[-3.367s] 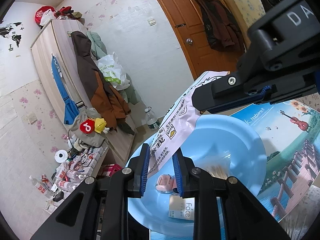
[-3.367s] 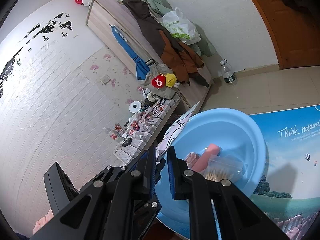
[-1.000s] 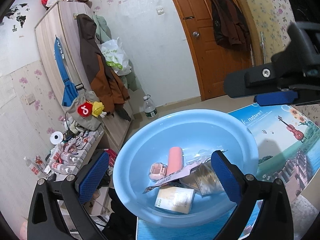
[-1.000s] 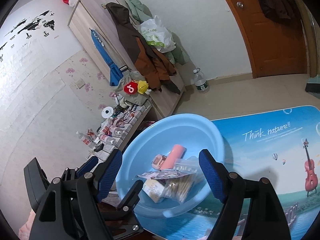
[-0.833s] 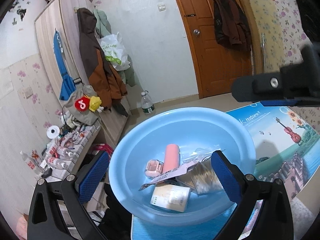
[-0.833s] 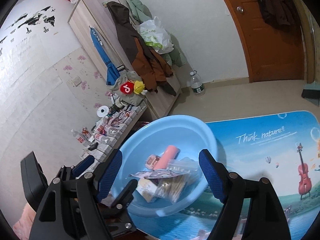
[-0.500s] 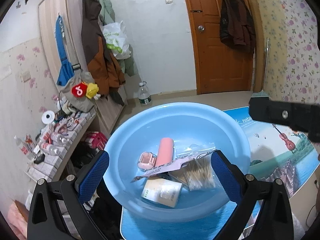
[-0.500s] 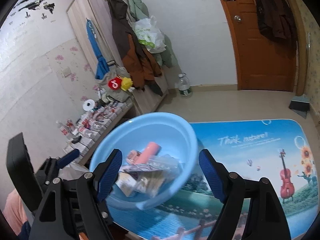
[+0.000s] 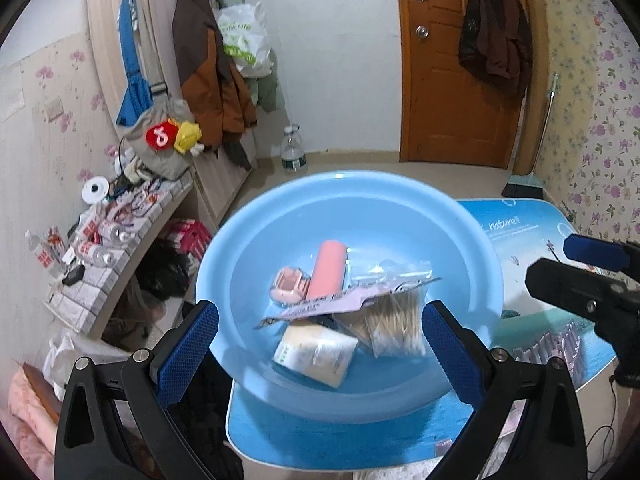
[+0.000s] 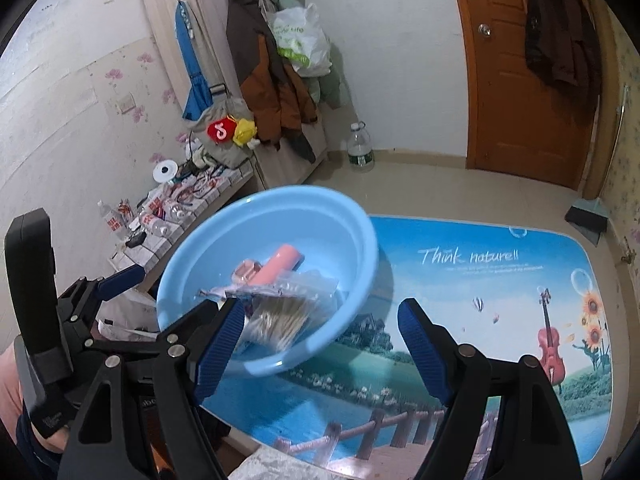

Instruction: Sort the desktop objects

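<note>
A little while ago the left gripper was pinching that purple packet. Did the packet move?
Yes. The purple packet went down from the basin's near rim and lies inside the blue basin, over the other items. The left gripper is open.

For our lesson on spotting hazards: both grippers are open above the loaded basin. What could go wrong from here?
1. The basin sits at the mat's left edge and seems to overhang it; a nudge might tip it off.
2. The flat packet lies loosely over the swab bag and box; a grab could drag all three.
3. The left gripper and right gripper are close together and may collide.
</note>
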Demonstrator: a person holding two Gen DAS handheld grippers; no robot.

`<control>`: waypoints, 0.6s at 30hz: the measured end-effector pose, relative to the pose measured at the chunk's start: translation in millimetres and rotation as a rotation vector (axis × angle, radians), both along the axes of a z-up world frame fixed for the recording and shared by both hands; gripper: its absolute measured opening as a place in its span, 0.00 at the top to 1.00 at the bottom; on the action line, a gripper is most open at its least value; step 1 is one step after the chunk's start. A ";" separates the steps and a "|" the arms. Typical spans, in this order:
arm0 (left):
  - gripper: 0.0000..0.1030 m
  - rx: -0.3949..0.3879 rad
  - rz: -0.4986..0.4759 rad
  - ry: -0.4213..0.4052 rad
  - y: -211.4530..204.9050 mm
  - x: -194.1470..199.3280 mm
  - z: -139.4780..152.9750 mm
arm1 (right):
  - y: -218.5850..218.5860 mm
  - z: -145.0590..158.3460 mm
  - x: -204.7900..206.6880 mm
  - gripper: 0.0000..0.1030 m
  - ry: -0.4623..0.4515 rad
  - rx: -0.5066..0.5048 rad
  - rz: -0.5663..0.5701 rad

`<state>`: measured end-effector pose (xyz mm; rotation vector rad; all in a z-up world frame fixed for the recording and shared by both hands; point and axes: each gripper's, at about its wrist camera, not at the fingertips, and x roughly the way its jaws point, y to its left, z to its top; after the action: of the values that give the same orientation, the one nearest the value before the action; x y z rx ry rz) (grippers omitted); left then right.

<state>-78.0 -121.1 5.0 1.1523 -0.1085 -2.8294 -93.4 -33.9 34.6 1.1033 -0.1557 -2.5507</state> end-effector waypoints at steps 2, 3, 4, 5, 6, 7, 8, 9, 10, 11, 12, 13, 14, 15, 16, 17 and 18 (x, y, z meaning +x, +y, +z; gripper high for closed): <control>0.00 -0.002 0.009 -0.026 -0.5 -0.7 -1.6 | -2.2 -4.6 -2.0 0.22 -0.048 0.020 -0.003; 0.00 -0.002 0.011 -0.031 -0.9 -0.5 -2.0 | -3.0 -5.5 -2.4 0.21 -0.058 0.030 -0.007; 0.00 -0.001 0.012 -0.035 -1.1 0.0 -1.8 | -4.5 -6.4 -2.5 0.22 -0.069 0.044 -0.011; 0.00 -0.002 0.013 -0.037 -1.2 0.2 -1.5 | -5.8 -7.3 -2.4 0.22 -0.074 0.051 -0.014; 0.00 -0.004 0.013 -0.041 -1.1 0.1 -1.4 | -6.4 -7.4 -2.1 0.21 -0.077 0.056 -0.014; 0.00 -0.004 0.013 -0.042 -1.1 -0.2 -1.3 | -6.9 -7.2 -1.8 0.22 -0.077 0.059 -0.012; 0.00 -0.004 0.012 -0.043 -1.0 -0.2 -1.2 | -6.5 -6.7 -1.1 0.22 -0.076 0.060 -0.011; 0.00 -0.005 0.012 -0.043 -1.0 -0.3 -1.1 | -5.8 -6.9 -0.6 0.22 -0.077 0.062 -0.010; 0.00 -0.007 0.012 -0.044 -0.7 -0.2 -1.1 | -6.2 -7.9 -0.5 0.22 -0.079 0.064 -0.010; 0.00 -0.008 0.012 -0.046 -0.3 -0.1 -1.5 | -4.4 -7.0 1.1 0.21 -0.079 0.065 -0.009; 0.00 -0.009 0.011 -0.047 0.1 -0.1 -1.8 | -4.3 -7.0 1.6 0.21 -0.080 0.066 -0.008; 0.00 -0.010 0.009 -0.048 0.5 -0.2 -1.9 | -4.5 -7.1 1.8 0.21 -0.080 0.067 -0.006; 0.00 -0.010 0.009 -0.048 0.8 -0.7 -2.4 | -5.3 -6.5 2.6 0.21 -0.079 0.069 -0.003; 0.00 -0.011 0.008 -0.048 1.0 -0.7 -2.4 | -6.4 -7.2 2.9 0.21 -0.081 0.075 0.001; 0.00 -0.012 0.006 -0.050 1.7 -0.7 -2.4 | -7.7 -7.9 2.2 0.21 -0.083 0.075 0.004; 0.00 -0.013 0.003 -0.051 2.2 -0.6 -2.6 | -7.9 -8.3 2.2 0.21 -0.084 0.074 0.005; 0.00 -0.015 0.001 -0.050 3.2 -0.4 -2.4 | -8.3 -8.6 1.8 0.22 -0.086 0.073 0.006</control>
<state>-78.4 -117.9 2.6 1.2197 -0.1316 -2.7945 -91.6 -42.2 26.0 1.2395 -0.0817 -2.5227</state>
